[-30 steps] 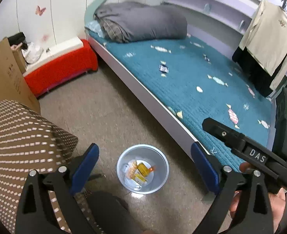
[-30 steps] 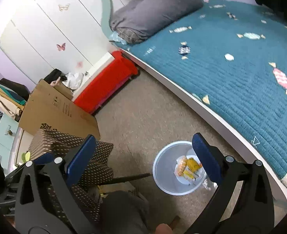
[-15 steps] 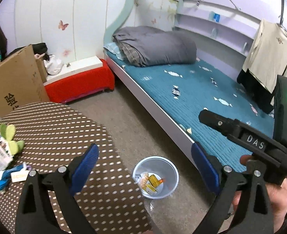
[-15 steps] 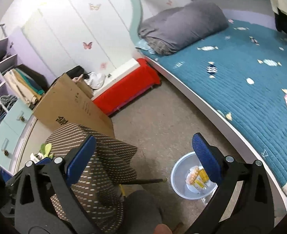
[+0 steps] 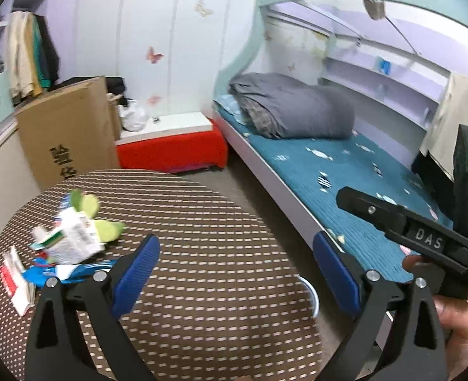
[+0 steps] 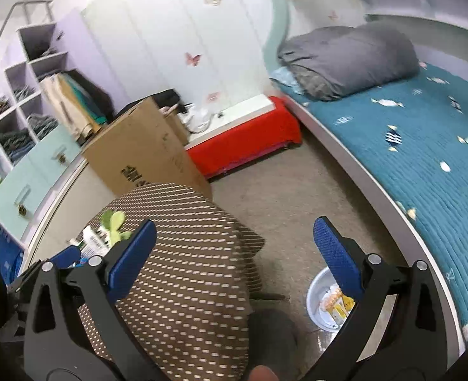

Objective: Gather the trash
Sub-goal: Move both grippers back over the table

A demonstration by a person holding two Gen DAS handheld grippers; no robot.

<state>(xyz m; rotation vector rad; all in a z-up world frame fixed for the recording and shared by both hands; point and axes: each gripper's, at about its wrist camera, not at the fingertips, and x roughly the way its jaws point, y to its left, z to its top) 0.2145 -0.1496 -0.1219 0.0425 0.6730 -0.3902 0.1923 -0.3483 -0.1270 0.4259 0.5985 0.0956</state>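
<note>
Both grippers' fingers apart and empty above the round table (image 5: 221,222), trash (image 5: 68,241) near its left edge.

Big bed (image 5: 338,171) w/ a teal cover is running along the right wall. A gray blanket (image 5: 294,111) is lying rolled up at its far end. A red box w/ a white top (image 5: 170,146) is sitting on the floor beside the bed. A brown cardboard box (image 5: 65,133) is leaning next to it. Butterfly stickers (image 6: 193,58) are sticking on the white wall. Clothes (image 5: 27,54) are hanging at far left.
</note>
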